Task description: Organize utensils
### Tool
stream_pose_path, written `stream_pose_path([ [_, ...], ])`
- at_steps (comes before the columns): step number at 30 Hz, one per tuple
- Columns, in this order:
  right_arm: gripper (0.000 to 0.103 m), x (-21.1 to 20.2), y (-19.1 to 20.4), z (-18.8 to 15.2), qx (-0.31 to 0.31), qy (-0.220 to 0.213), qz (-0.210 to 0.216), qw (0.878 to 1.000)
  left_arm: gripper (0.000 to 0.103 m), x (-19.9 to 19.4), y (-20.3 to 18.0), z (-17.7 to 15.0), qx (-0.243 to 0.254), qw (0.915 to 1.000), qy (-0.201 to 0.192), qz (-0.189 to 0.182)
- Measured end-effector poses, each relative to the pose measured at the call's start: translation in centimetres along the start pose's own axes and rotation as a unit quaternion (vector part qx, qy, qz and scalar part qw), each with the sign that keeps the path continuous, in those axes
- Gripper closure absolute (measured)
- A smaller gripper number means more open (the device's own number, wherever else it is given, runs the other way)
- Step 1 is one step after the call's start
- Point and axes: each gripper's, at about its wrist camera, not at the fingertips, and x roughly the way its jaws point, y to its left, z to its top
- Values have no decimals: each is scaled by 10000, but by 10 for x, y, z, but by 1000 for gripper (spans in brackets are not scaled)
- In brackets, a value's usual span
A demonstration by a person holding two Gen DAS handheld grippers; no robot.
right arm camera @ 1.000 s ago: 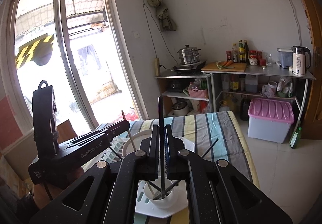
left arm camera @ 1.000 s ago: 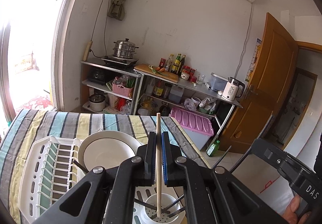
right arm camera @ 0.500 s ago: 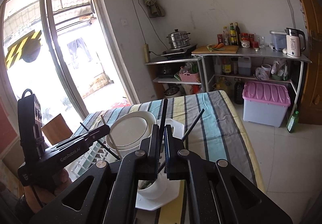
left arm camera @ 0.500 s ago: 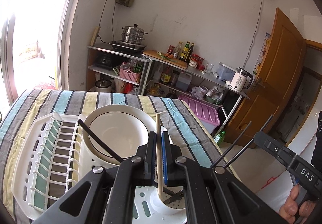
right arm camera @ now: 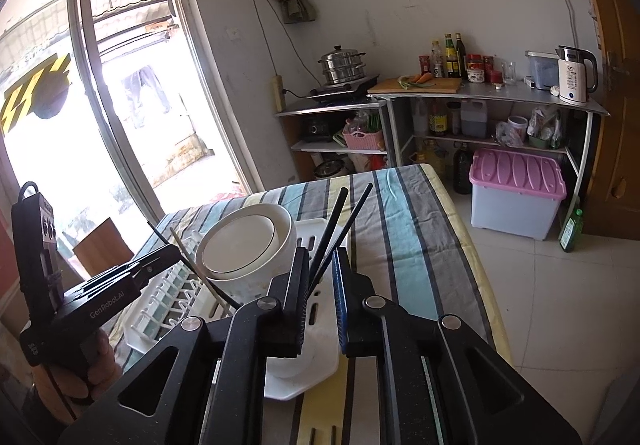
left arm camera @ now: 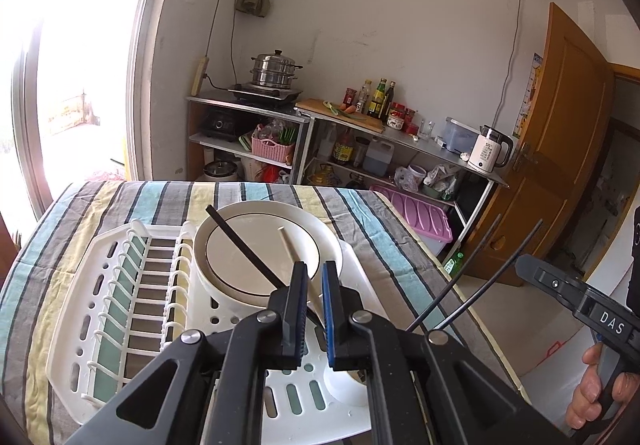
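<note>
Rack (left arm camera: 120, 285): white plastic, slotted, on the striped-cloth worktop (left arm camera: 380, 229).
Bowl (left arm camera: 264, 249): round, cream, glossy; stands tilted in the rack.
Left gripper (left arm camera: 314, 277): black ribbed fingers narrow, a pale wooden chopstick (left arm camera: 290, 245) between them; whether the fingers press on it cannot be told.
Cup (left arm camera: 344, 381): white, at the rack's right end, holding the black chopsticks (right arm camera: 340, 229).
Right gripper (right arm camera: 320, 265): fingers opening; the black chopsticks stand loose between them.
</note>
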Motion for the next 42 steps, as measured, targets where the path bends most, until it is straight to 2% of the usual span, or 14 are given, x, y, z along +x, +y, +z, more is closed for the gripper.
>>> stream_pose_path([
  [4,89,-6,1,-4,-45,-12,-31,10000,91,-10,-3,-4,104,9999,-15,30],
  [11,88,-34,10,-24,-253,-88,0,9996,90,-46,-7,-21,297,9995,-91,96],
  [17,88,-63,21,-58,-463,-115,143,9988,90,-88,-9,-56,513,9985,-93,141],
  [25,88,-92,29,-104,-640,-25,309,9975,90,-132,-8,-115,557,9983,108,112],
  [32,88,-106,26,-138,-516,183,393,9977,90,-158,-12,-150,596,9980,193,117],
  [36,88,-112,27,-151,-567,247,297,9976,90,-170,-11,-166,580,9980,200,142],
  [42,88,-110,27,-163,-570,367,298,9973,90,-173,-10,-184,505,9977,441,26],
])
